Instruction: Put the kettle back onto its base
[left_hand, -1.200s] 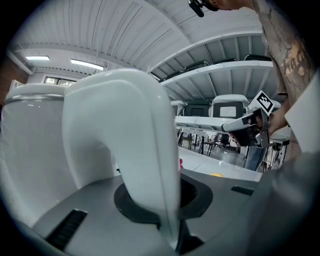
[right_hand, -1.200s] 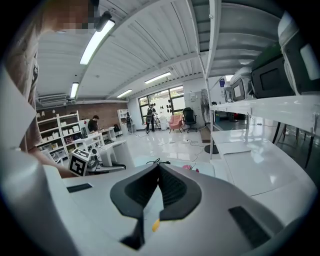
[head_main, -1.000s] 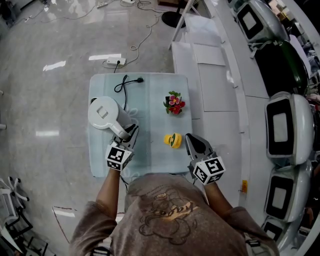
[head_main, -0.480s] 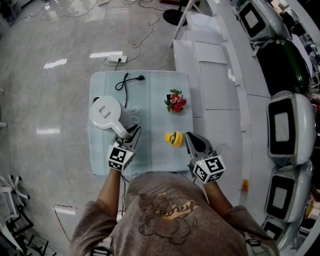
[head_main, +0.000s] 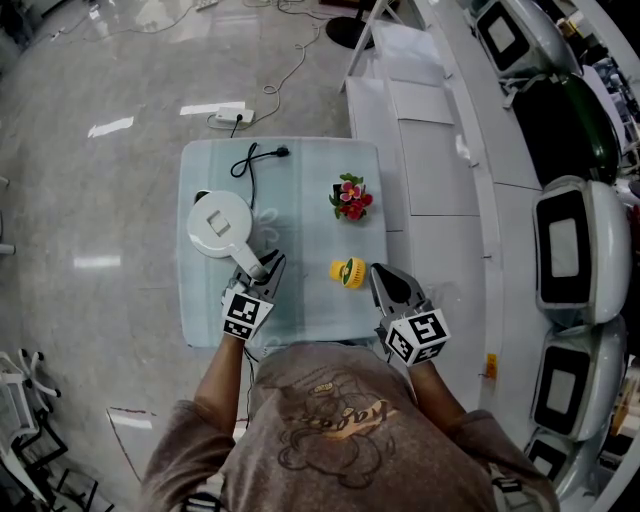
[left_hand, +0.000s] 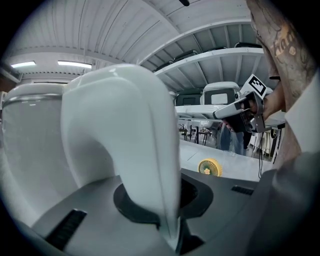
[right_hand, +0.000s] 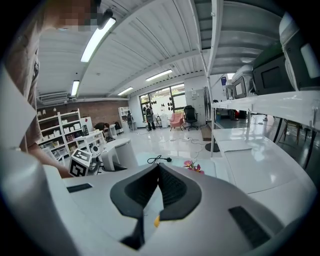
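Bright, even light from ceiling strips (right_hand: 96, 41), glare patches on glossy floor (head_main: 110, 130), fisheye-warped edges

Kettle slides inward over the tabletop

Held in the left tool (head_main: 264, 266), the kettle (head_main: 220, 222) moves right, away from the left edge of the tabletop (head_main: 310, 200) it overhung a second ago, and closer to the black cord (head_main: 245, 165). It now looks a little smaller and lower in the head view.

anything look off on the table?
Nothing spilled or broken. Only the black cord looks loose: its plug lies unplugged near the table's far edge, and the power strip sits off the table beyond. The left claw is shut on the kettle.
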